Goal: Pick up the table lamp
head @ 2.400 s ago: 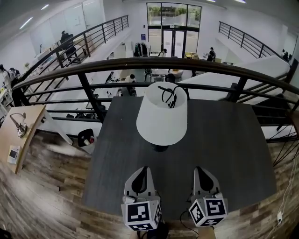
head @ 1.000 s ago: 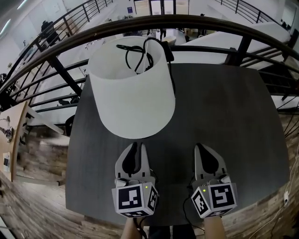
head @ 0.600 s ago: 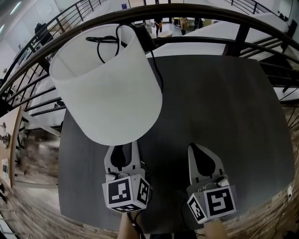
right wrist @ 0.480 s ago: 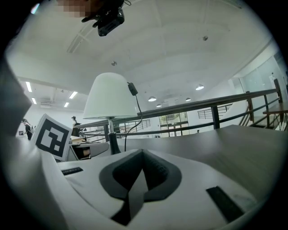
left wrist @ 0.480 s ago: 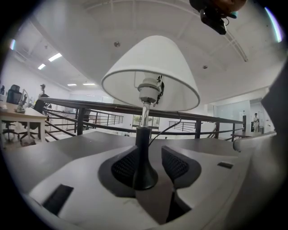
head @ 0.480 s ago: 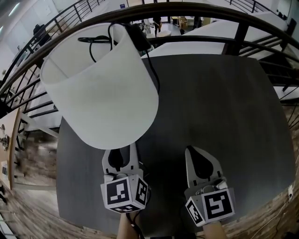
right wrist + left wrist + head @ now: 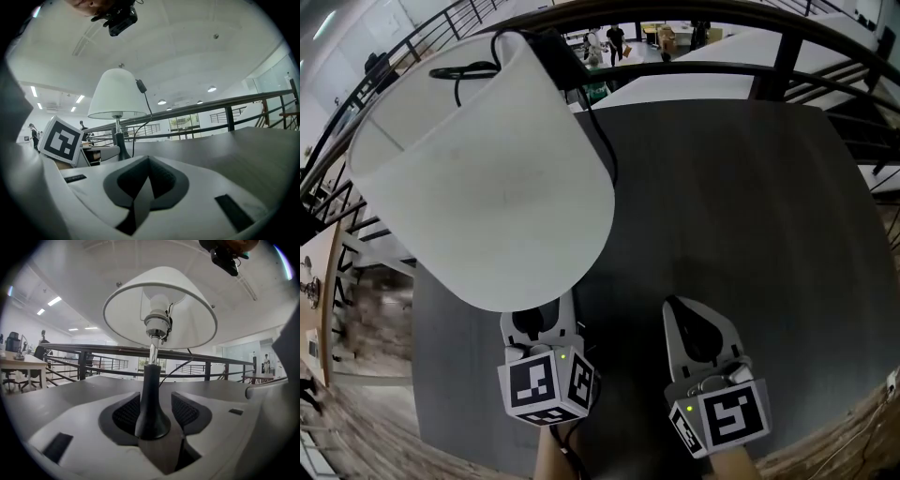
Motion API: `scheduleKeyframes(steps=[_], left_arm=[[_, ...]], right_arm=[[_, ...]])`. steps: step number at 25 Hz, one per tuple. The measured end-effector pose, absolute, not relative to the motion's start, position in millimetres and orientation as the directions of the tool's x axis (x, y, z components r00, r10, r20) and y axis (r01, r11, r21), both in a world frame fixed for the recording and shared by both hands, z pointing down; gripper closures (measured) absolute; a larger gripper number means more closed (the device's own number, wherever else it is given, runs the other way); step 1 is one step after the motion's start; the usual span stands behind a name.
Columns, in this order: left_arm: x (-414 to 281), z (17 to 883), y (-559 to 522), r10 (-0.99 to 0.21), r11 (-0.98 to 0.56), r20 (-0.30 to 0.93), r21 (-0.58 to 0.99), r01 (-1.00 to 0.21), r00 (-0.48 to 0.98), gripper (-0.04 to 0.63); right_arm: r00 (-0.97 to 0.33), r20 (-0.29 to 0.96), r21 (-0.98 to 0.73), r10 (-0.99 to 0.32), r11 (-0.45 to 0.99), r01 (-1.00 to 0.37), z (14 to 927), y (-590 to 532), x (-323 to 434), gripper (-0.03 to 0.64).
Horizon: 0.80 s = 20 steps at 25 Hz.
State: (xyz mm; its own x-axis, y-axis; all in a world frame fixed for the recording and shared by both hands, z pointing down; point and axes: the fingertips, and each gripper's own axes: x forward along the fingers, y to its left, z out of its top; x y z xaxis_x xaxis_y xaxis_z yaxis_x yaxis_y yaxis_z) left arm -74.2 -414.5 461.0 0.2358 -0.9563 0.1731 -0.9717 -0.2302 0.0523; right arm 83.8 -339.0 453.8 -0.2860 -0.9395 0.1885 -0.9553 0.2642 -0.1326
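Head view: left gripper [image 7: 542,321] is sitting low under the table lamp [image 7: 487,178] on the dark table [image 7: 750,206], probably to take the stem below the shade. Right gripper [image 7: 698,328] is idling alongside, apart from the lamp.

Left gripper view: jaws are opening, with the flared black base [image 7: 151,404] standing between the pads, gaps on both sides.

Right gripper view: jaws are meeting on nothing. The lamp is standing upright on the left, its white shade [image 7: 117,96] trailing a black cord [image 7: 146,105].

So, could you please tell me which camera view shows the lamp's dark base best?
The left gripper view: the lamp base stands whole and close between the left gripper's opening jaws. In the head view the shade hides it completely. The right gripper view shows it small, left of centre.
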Motion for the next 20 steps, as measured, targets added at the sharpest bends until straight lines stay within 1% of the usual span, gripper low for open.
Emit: scheduleKeyframes(steps=[8, 15, 20], left_arm=[[-79, 468, -425, -0.955, -0.232, 0.177, 0.046, -0.972, 0.236, 0.383], [-74, 467, -434, -0.953, -0.245, 0.175, 0.034, -0.969, 0.247, 0.367], [-70, 468, -439, -0.952, -0.249, 0.176, 0.023, -0.968, 0.249, 0.367]], right_arm=[[-0.288, 0.186, -0.145, -0.939, 0.264, -0.954, 460, -346, 83, 0.606], [-0.289, 0.187, -0.149, -0.939, 0.263, -0.953, 464, -356, 81, 0.606], [-0.282, 0.184, -0.151, -0.942, 0.256, -0.955, 464, -364, 85, 0.606]])
